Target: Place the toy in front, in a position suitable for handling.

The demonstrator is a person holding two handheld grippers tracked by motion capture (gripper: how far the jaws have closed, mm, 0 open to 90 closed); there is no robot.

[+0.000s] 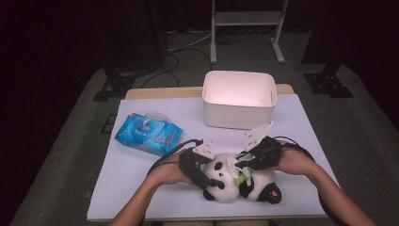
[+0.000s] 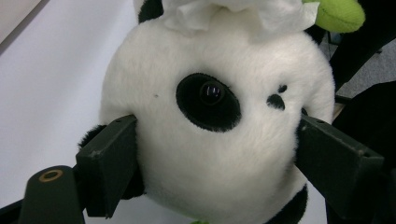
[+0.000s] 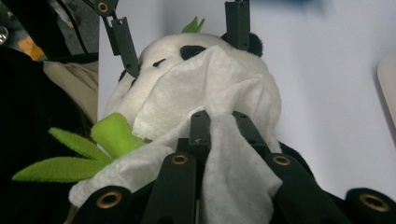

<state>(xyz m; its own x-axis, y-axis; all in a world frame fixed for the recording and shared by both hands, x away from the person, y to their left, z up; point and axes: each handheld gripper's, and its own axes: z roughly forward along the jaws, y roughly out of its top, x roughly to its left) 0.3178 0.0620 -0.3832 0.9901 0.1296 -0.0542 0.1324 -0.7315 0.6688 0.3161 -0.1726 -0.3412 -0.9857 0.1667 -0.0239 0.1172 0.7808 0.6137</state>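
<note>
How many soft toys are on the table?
1: a plush panda lying at the table's near edge, its head between the left gripper's jaws. None shows elsewhere.

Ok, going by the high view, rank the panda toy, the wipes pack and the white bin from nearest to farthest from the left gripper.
1. Panda toy: nearest, its head sits between the jaws of the left gripper, at the table's near edge.
2. Wipes pack: next, on the table to the left and farther back.
3. White bin: farthest, at the back of the table, to the right.
</note>
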